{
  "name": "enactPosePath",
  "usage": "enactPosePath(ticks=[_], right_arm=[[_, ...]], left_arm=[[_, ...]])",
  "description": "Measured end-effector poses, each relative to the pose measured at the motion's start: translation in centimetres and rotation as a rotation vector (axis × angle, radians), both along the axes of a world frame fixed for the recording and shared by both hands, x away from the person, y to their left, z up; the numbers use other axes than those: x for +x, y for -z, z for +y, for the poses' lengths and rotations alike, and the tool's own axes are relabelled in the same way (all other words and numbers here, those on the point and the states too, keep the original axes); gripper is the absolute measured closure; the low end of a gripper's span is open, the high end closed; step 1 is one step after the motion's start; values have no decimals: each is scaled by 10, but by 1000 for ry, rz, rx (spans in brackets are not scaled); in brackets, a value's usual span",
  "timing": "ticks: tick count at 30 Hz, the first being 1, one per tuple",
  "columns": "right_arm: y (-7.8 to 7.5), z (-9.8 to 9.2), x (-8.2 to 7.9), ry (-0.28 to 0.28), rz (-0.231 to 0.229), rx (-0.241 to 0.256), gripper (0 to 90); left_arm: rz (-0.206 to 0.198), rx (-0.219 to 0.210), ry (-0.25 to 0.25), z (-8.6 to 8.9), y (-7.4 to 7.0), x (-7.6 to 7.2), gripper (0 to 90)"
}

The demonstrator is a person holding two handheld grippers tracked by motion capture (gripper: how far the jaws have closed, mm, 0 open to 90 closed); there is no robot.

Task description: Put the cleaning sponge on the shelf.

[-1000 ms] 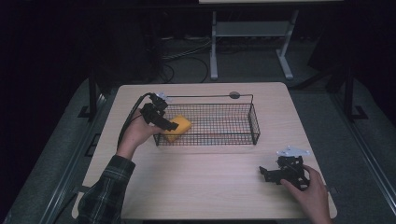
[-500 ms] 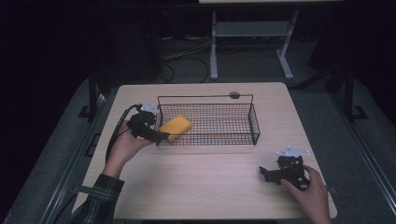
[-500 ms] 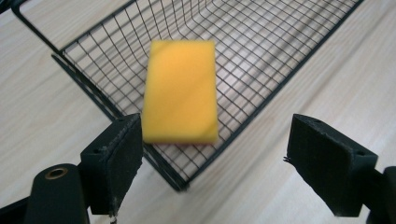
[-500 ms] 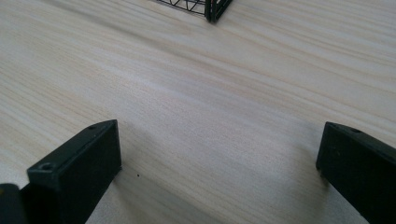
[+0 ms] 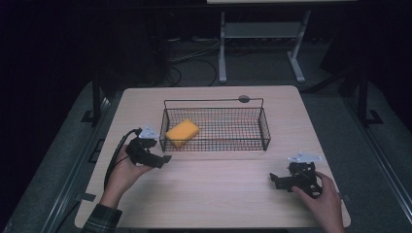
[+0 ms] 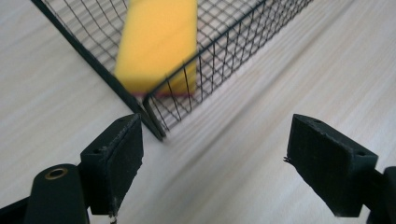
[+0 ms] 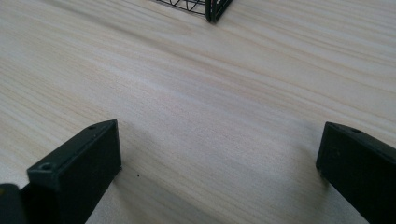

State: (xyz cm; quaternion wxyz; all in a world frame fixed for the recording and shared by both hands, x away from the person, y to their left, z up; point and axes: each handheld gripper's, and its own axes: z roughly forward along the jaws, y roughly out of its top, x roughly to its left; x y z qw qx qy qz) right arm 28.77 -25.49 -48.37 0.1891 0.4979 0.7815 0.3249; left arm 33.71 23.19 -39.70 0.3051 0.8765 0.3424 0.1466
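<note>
Though unlabelled, yellow sponge (image 5: 182, 132) in basket (image 5: 265, 130)

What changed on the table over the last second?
The left gripper let go of the yellow rectangular sponge, leaving it in the black wire basket, and drew back toward the person with its fingers open. The right gripper, the basket and the wooden table stayed put.

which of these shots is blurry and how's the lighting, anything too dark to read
Left gripper view: the yellow sponge and wire basket are smeared by motion blur, while the jaws stay sharp. Right gripper view: crisp wood grain, soft shadows beside both jaws. High view: the table is evenly lit, but the floor and background fall into near black, so detail there is hard to read.
</note>
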Motion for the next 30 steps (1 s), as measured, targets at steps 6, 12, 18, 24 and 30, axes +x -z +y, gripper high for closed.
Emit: enactPosePath(ticks=[6, 12, 18, 24, 30], right_arm=[[0, 0, 0, 0, 0, 0, 0], [0, 0, 0, 0, 0, 0, 0], [0, 0, 0, 0, 0, 0, 0], [0, 0, 0, 0, 1, 0, 0], [0, 0, 0, 1, 0, 1, 0]], left_arm=[[-15, -13, -4, 8, 12, -17, 179], [-20, -6, -8, 13, 27, -32, 179], [-23, -12, -20, 19, 41, -42, 179], [-17, -2, -34, 25, 53, -48, 178], [-10, 21, -33, 27, 59, -49, 170]])
